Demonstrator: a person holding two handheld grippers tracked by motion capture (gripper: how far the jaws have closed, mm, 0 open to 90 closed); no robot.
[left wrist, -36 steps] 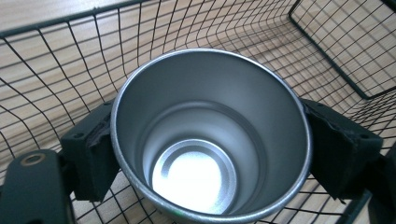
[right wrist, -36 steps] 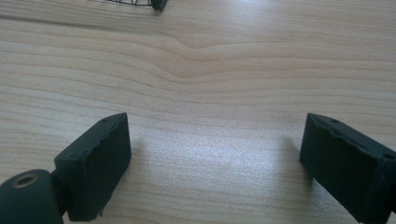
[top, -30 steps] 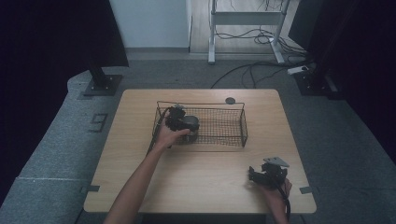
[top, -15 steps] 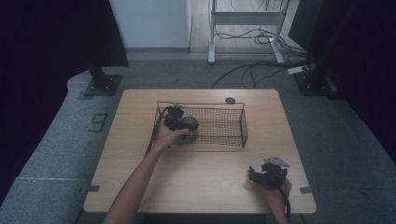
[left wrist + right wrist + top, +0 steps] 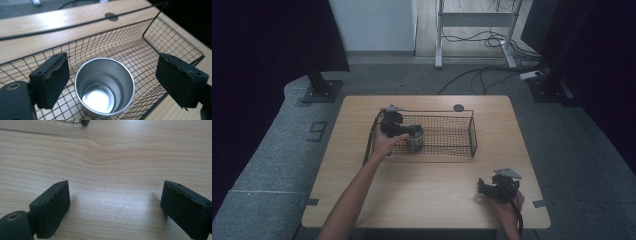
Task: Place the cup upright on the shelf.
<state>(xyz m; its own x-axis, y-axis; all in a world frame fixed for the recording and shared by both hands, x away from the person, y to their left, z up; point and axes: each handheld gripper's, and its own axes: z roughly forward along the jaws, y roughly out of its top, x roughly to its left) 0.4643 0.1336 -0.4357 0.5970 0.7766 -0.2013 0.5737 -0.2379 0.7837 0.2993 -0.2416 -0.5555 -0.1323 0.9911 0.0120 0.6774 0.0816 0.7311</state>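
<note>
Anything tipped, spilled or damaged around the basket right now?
Nothing stands out. The cup stands upright and empty in the basket, and the left gripper is open above it. The only wear is frayed pads on that gripper.

My worktable [image 5: 427, 190] stands in what appears to be a lab or recording studio rather than a home. Black curtains [image 5: 272, 45] enclose both sides. The floor is grey carpet [image 5: 272, 165]. Loose cables [image 5: 492, 75] trail beneath a metal-framed bench [image 5: 474, 22]. A heavy stand base [image 5: 321, 90] sits at left.
</note>
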